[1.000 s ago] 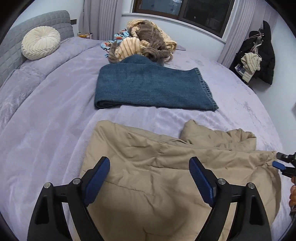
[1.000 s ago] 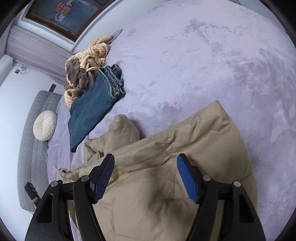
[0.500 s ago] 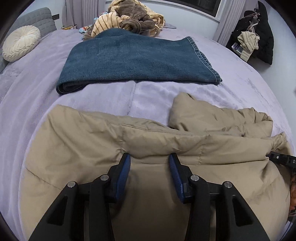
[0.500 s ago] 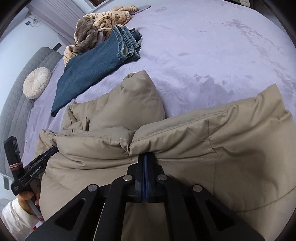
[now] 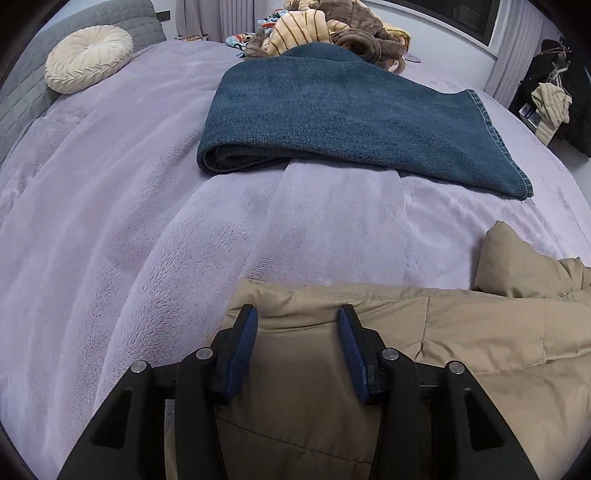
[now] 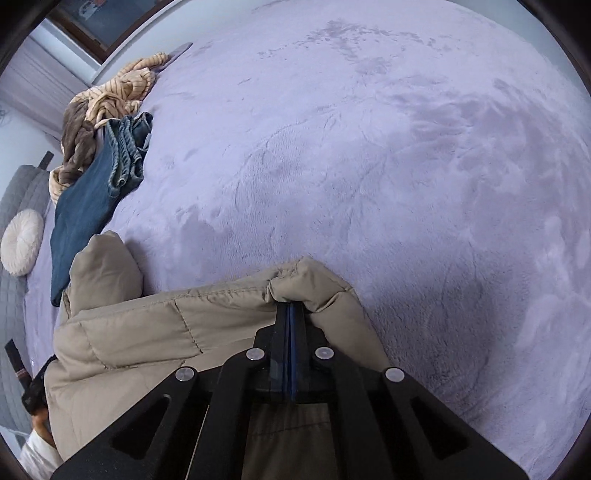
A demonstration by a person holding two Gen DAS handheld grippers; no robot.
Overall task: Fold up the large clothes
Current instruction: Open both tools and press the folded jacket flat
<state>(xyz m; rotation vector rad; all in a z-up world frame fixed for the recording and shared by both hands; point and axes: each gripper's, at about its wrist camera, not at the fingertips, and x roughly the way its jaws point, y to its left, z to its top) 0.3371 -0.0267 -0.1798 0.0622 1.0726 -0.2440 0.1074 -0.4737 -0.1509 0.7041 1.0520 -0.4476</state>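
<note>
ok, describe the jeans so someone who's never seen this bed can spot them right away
On the lilac bed cover, look past the tan padded jacket toward the window end. The jeans lie folded flat in front of the heap of striped and brown clothes. They are the only dark blue denim piece, neatly folded rather than crumpled.

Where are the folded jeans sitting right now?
Left wrist view: the folded jeans lie on the purple bedspread, beyond the tan jacket, just before the heap of clothes.

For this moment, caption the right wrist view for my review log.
Right gripper shut on the tan jacket's bunched edge above the lilac blanket.
</note>
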